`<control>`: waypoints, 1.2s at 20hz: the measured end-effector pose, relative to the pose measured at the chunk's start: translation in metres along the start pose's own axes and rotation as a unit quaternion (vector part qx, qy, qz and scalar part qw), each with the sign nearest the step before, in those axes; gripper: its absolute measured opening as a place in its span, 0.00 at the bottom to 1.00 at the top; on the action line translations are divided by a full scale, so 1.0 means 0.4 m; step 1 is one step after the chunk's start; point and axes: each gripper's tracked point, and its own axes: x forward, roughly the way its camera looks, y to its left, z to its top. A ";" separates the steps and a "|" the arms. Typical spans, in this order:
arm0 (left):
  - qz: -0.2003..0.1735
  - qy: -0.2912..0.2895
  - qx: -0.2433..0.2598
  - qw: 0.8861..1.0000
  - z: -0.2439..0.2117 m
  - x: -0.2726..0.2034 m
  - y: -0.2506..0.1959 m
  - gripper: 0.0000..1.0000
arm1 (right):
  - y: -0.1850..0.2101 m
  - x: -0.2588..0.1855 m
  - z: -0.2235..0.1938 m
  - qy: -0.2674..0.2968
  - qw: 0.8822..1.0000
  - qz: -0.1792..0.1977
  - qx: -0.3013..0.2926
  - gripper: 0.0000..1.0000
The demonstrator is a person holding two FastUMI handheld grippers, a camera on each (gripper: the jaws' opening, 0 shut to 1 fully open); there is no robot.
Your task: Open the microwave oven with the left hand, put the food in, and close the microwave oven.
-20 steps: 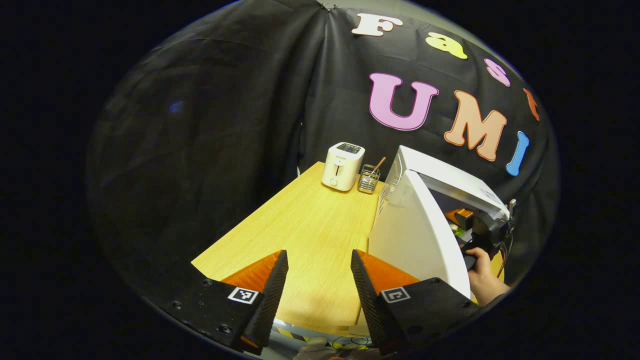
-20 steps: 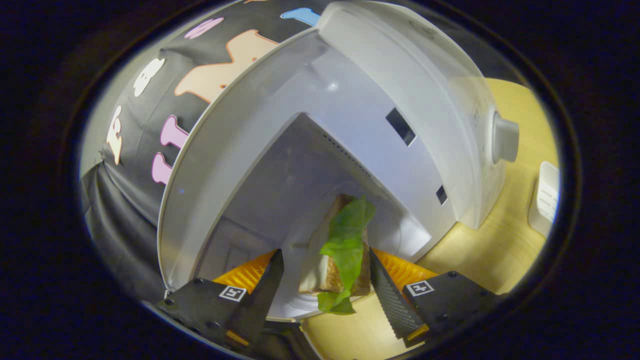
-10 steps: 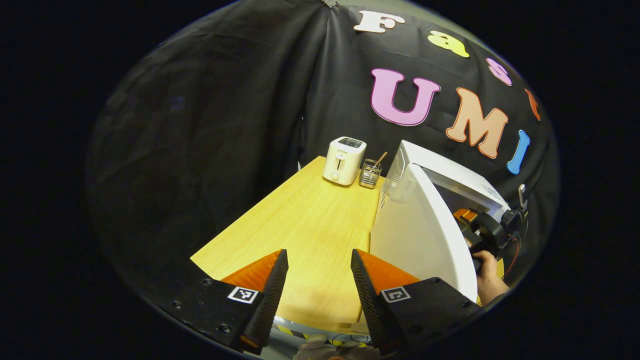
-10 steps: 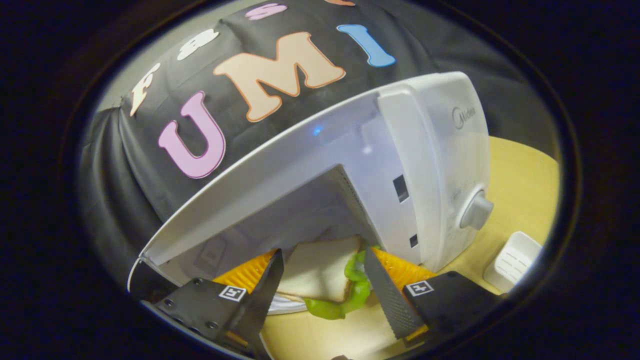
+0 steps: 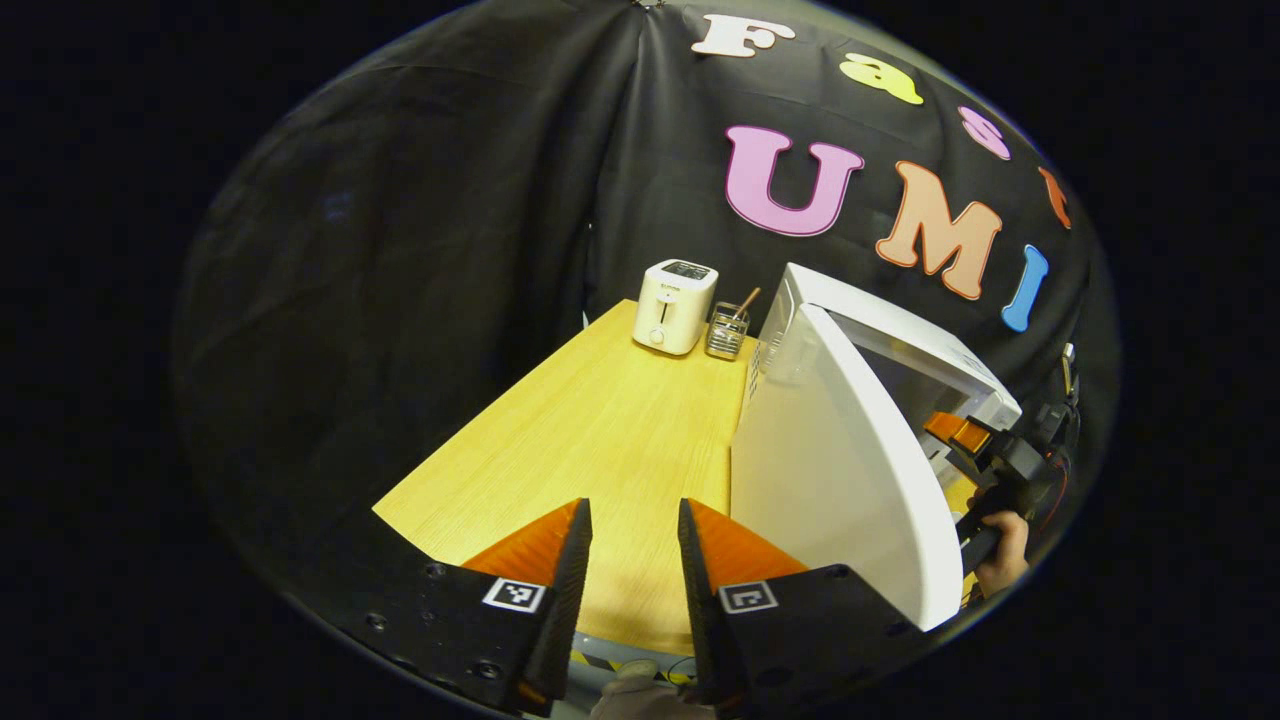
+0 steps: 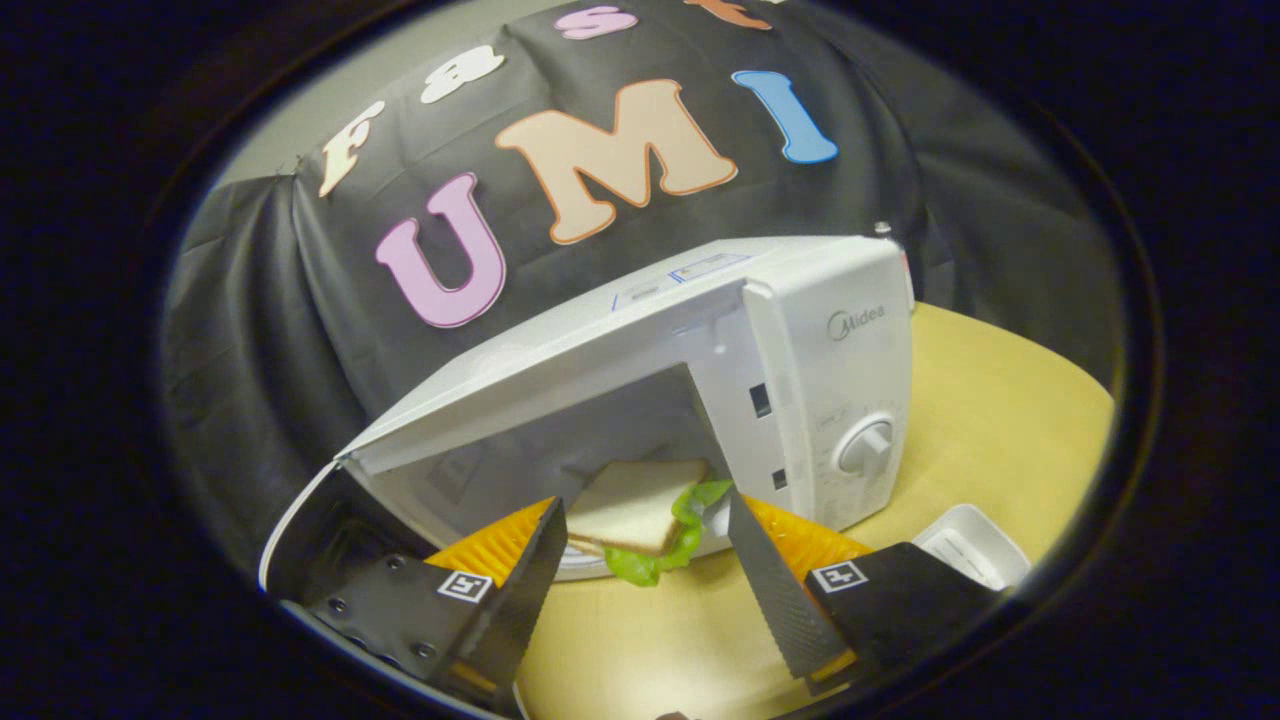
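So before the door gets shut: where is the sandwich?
In the right gripper view the sandwich lies inside the open microwave, low in its mouth, left of the control dial.

There is 1 microwave (image 6: 700, 330), 1 sandwich (image 6: 635, 505) and 1 toaster (image 5: 675, 306). Also 1 wire cup (image 5: 726, 332), 1 white tray (image 6: 975, 545).

You have a white toaster (image 5: 674, 305) standing at the far end of the wooden table (image 5: 590, 450), with a clear utensil holder (image 5: 727, 334) just beside it, and a white ridged tray (image 6: 975, 545).
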 end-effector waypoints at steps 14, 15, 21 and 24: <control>-0.079 -0.008 0.053 0.995 -0.014 -0.016 -0.127 0.01 | -0.057 -0.291 0.169 -0.037 0.997 0.018 -0.065 0.91; -0.086 -0.007 0.050 0.995 -0.016 -0.022 -0.138 0.02 | -0.069 -0.311 0.181 -0.041 0.997 0.014 -0.065 0.90; -0.106 -0.005 0.071 0.992 -0.030 -0.033 -0.185 0.01 | -0.179 -0.394 0.254 -0.065 0.995 -0.039 -0.064 0.90; -0.113 -0.004 0.080 0.990 -0.034 -0.040 -0.206 0.01 | -0.234 -0.413 0.280 -0.068 0.994 -0.060 -0.063 0.90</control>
